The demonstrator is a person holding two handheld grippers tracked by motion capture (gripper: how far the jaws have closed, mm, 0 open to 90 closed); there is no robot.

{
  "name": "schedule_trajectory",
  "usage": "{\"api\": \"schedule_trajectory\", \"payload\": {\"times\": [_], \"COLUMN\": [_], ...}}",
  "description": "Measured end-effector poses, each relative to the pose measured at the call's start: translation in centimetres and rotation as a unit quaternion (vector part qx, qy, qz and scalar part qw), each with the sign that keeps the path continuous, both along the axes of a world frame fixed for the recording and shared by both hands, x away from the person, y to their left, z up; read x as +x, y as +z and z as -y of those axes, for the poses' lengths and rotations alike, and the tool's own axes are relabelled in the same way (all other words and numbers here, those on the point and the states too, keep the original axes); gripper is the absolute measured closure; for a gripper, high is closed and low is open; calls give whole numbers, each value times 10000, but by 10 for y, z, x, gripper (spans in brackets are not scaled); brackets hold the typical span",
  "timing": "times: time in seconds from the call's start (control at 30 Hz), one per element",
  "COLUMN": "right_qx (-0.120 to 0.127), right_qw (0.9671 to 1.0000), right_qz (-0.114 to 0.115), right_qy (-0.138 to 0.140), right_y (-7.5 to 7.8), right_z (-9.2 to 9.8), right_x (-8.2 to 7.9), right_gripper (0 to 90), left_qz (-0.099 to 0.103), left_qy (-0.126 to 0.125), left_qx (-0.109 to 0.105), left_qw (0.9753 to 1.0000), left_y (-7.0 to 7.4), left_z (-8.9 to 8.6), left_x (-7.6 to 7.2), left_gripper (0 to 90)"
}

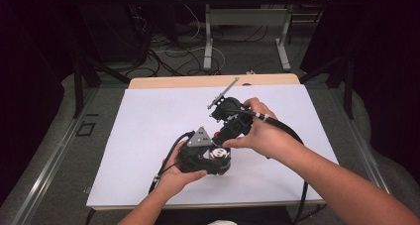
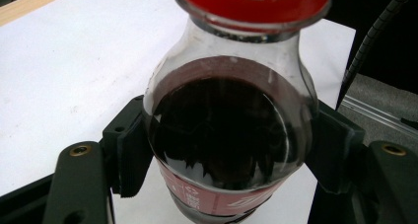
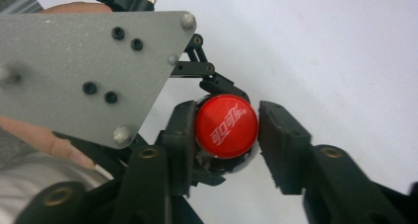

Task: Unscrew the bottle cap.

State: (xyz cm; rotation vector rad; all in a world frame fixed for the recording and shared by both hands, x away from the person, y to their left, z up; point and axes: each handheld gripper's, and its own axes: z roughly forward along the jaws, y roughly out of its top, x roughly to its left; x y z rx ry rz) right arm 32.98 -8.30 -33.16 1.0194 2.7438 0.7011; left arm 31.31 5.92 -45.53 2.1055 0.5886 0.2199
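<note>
A clear bottle of dark cola (image 2: 226,135) with a red label stands between the jaws of my left gripper (image 2: 229,145), which is shut on its body just below the shoulder. Its red cap (image 3: 226,126) (image 2: 251,2) faces straight up at the right gripper view. My right gripper (image 3: 227,118) comes down from above and is closed on the cap, one jaw on each side. In the high view the two grippers (image 1: 205,158) (image 1: 220,140) meet over the middle of the white table, the bottle (image 1: 218,153) mostly hidden between them.
The white table top (image 1: 148,121) lies bare all around the hands. The left gripper's grey three-cornered plate (image 3: 84,71) sits close beside the cap. Black cables (image 1: 292,136) trail off the near edge. Table legs and wires stand on the floor beyond.
</note>
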Motion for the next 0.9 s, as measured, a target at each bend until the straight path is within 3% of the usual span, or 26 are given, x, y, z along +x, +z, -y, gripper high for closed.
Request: {"api": "schedule_trajectory", "payload": {"times": [0.1, 0.17, 0.27, 0.3, 0.33, 0.37, 0.4, 0.43, 0.5, 0.53, 0.57, 0.6, 0.63, 0.73, 0.9], "right_qx": [-37, -76, -126, -140, -178, -188, -217, -223, -232, -257, -286, -315, -361, -414, -401], "right_qw": [9998, 9983, 9929, 9896, 9837, 9814, 9769, 9665, 9565, 9457, 9385, 9355, 9274, 9222, 9239], "right_qz": [23, 54, -45, -56, -7, -61, -95, -13, -48, 63, 104, 92, 196, 267, 251], "right_qy": [201, 579, 1179, 1429, 1787, 1908, 2123, 2557, 2909, 3241, 3438, 3519, 3719, 3835, 3798], "right_y": [0, 1, 2, 2, 3, 3, 4, 4, 4, 4, 4, 4, 4, 3, 3], "right_z": [0, 1, 3, 4, 4, 5, 6, 7, 8, 8, 9, 9, 8, 7, 9], "right_x": [0, 3, 9, 12, 14, 16, 18, 20, 24, 24, 25, 26, 26, 24, 25], "right_gripper": [606, 607, 608, 608, 608, 608, 608, 608, 607, 607, 607, 607, 606, 606, 606], "left_qz": [-22, -26, -26, -18, -49, -79, -11, -59, -38, 21, 13, -20, 33, 2, -44], "left_qy": [-2, -26, -106, -116, -146, -211, -219, -274, -299, -249, -249, -307, -265, -266, -289], "left_qx": [-19, -30, -9, -14, -14, 32, -21, 31, 46, -4, 15, 80, 29, 11, 54], "left_qw": [10000, 10000, 9999, 9999, 9999, 9997, 9998, 9996, 9995, 9997, 9997, 9995, 9996, 9996, 9996], "left_y": [0, 0, 0, 0, 0, 1, 0, 2, 2, 1, 0, 1, -1, -2, 0], "left_z": [0, 0, 0, 0, 0, 0, 0, 0, 0, 1, 2, 1, 3, 3, 2], "left_x": [0, -1, -1, -2, -2, -3, -4, -4, -5, -5, -6, -6, -6, -6, -6], "left_gripper": [302, 301, 301, 301, 301, 301, 301, 301, 301, 301, 301, 301, 301, 301, 301]}}
